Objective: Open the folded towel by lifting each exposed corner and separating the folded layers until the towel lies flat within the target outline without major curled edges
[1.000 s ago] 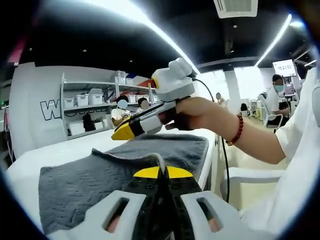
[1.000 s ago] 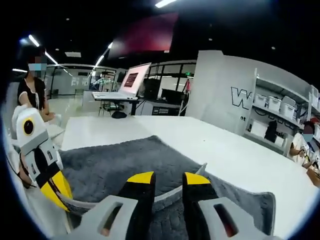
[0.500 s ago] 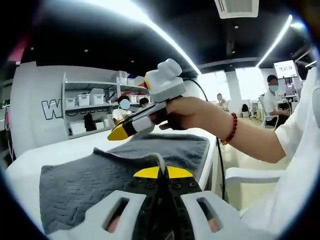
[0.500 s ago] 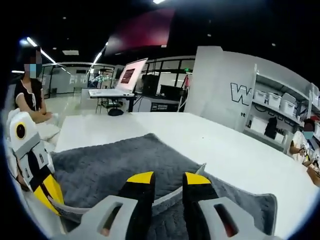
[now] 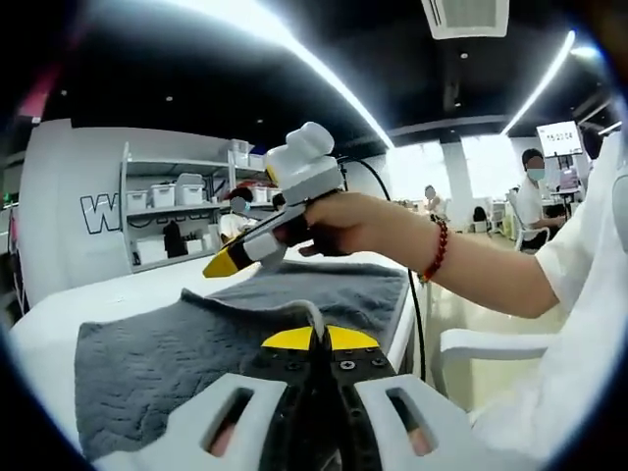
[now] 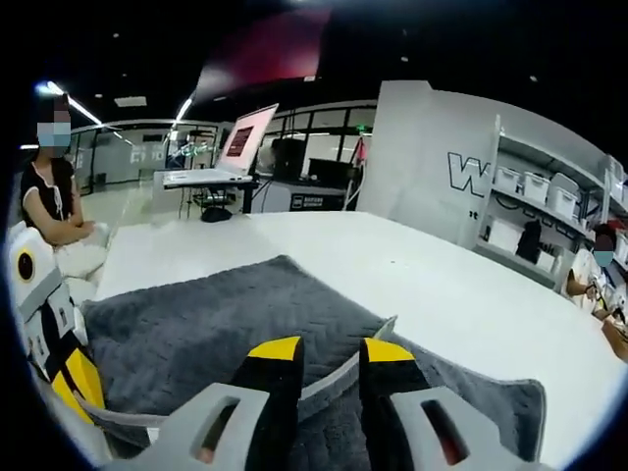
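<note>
Grey towel edge pinched in closed left claw, right claw open astride it.

One grey towel, one white table, two claws

Off to my side I see white shelving loaded with white storage bins, set against a white wall with a big letter W on it. A screen stands tilted on a desk further back, under long ceiling light strips. A seated person in a black top faces the white table, and an air-conditioning vent sits in the ceiling.
</note>
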`<state>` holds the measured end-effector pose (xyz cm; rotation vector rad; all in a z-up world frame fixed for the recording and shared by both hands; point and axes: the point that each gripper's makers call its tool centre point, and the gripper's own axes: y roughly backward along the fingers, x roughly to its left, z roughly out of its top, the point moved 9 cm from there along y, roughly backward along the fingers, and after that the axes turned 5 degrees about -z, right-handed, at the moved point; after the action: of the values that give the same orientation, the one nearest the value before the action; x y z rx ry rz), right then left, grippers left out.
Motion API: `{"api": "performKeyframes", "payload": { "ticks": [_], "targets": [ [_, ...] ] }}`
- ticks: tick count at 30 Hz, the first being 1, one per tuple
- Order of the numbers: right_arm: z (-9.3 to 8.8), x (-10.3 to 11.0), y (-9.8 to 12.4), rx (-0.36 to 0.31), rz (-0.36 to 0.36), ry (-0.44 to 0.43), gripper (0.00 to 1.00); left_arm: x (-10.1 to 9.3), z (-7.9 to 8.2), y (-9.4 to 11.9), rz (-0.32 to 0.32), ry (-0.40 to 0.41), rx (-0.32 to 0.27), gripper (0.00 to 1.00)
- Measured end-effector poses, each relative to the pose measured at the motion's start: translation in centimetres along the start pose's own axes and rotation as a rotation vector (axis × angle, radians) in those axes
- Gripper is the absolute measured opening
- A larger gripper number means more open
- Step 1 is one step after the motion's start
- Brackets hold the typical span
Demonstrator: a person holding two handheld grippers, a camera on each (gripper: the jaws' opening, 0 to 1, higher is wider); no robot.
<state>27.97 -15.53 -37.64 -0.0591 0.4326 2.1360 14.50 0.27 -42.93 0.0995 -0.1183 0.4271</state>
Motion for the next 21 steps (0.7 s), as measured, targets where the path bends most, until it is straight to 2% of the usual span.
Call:
{"api": "performKeyframes", "payload": {
  "ticks": [3, 8, 14, 17, 19, 20, 21],
  "targets": [
    [-0.1, 0.4, 0.0, 0.015, -0.005, 0.003, 0.17, 0.0, -0.1, 0.0, -0.004, 0.018, -0.007, 0.01],
    [-0.5, -0.2, -0.5, 0.041, -0.020, -0.022, 0.19, -0.2, 0.0, 0.1, -0.008, -0.016, -0.005, 0.01],
    [-0.9, -0.4, -1.1, 0.067, -0.028, -0.043, 0.21, -0.2, -0.1, 0.0, -0.008, -0.010, -0.008, 0.01],
    [-1.0, -0.6, -1.6, 0.071, -0.035, -0.037, 0.24, -0.2, -0.1, 0.0, -0.010, -0.009, -0.007, 0.01],
    [-1.1, -0.7, -2.0, 0.074, -0.043, -0.046, 0.23, -0.2, -0.2, 0.0, -0.011, -0.010, -0.007, 0.01],
    [-1.1, -0.6, -2.3, 0.076, -0.049, -0.006, 0.21, -0.2, -0.1, 0.1, -0.010, -0.008, -0.009, 0.01],
    [-1.2, -0.6, -2.5, 0.088, -0.051, -0.015, 0.21, -0.2, -0.1, 0.1, -0.010, -0.007, -0.009, 0.01]
  ]
}}
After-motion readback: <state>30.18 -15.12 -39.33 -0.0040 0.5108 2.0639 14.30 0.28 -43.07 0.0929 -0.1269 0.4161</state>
